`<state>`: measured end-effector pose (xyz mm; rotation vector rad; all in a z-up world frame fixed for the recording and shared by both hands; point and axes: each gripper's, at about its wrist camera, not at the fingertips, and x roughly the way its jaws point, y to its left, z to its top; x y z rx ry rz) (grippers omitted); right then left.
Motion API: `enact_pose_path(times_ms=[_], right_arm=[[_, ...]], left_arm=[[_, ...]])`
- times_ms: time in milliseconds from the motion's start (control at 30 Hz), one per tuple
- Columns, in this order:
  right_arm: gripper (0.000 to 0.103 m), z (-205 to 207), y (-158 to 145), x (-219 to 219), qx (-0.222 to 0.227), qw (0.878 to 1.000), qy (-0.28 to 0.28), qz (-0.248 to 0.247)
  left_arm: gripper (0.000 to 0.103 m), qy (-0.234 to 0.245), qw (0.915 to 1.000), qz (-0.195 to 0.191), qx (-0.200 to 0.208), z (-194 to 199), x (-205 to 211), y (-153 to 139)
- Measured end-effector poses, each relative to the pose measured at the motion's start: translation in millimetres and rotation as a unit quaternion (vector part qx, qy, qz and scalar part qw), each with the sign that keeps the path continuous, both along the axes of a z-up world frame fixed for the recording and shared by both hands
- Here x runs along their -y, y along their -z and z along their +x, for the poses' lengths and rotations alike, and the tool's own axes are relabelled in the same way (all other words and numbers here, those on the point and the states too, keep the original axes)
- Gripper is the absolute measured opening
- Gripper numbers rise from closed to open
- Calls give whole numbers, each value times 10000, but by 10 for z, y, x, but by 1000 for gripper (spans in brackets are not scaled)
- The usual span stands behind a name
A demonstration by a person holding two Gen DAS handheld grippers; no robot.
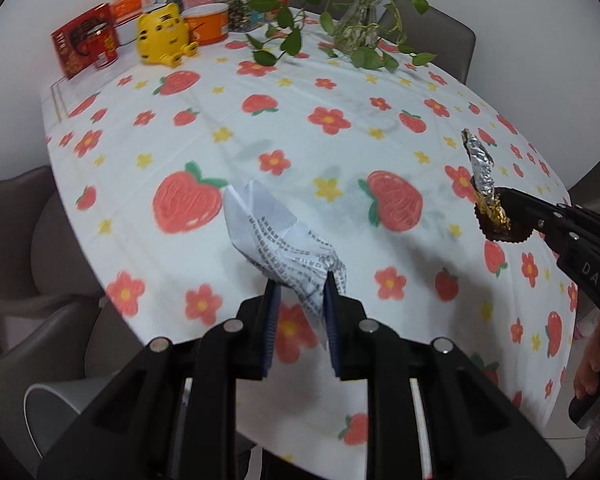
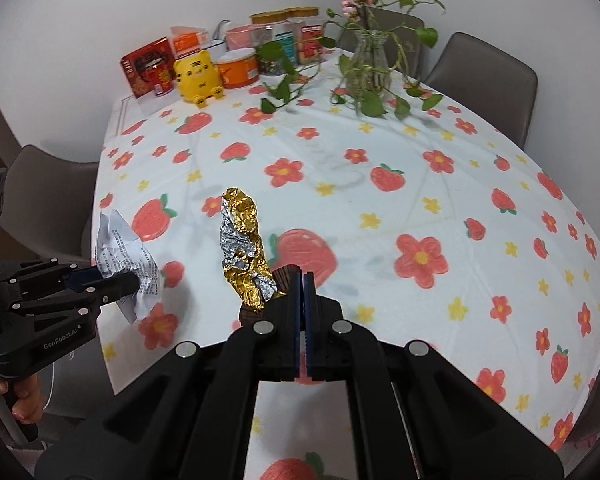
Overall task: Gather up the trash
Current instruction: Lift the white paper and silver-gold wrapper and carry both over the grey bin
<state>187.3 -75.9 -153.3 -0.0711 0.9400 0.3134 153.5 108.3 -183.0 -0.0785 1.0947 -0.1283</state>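
- Cotton tablecloth (image 1: 300,128) lay bare of litter; we judged both pieces already lifted clear.
- Our left gripper (image 1: 300,292) clamped narrowly on the crumpled paper (image 1: 276,240); we advised a steady squeeze.
- Our right gripper (image 2: 303,280) pinched fully closed on the foil wrapper (image 2: 242,248); we advised keeping it level.

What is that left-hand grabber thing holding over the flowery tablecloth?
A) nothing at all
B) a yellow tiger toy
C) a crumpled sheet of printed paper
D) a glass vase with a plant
C: the left gripper has its two fingers pinched on a crumpled printed paper lifted above the tablecloth, while the right gripper holds a gold foil wrapper.
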Motion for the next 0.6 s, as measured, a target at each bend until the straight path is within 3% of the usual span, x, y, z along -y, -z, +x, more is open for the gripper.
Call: enact_pose_path(times_ms=[333, 600], right_arm=[[1, -538, -143, -979, 77, 9953, -964, -63], [1, -1065, -361, -2039, 124, 9878, -1554, 37]], left_arm=[[22, -986, 9949, -193, 30, -852, -829, -116], [22, -1584, 9872, -150, 112, -1586, -1740, -313]])
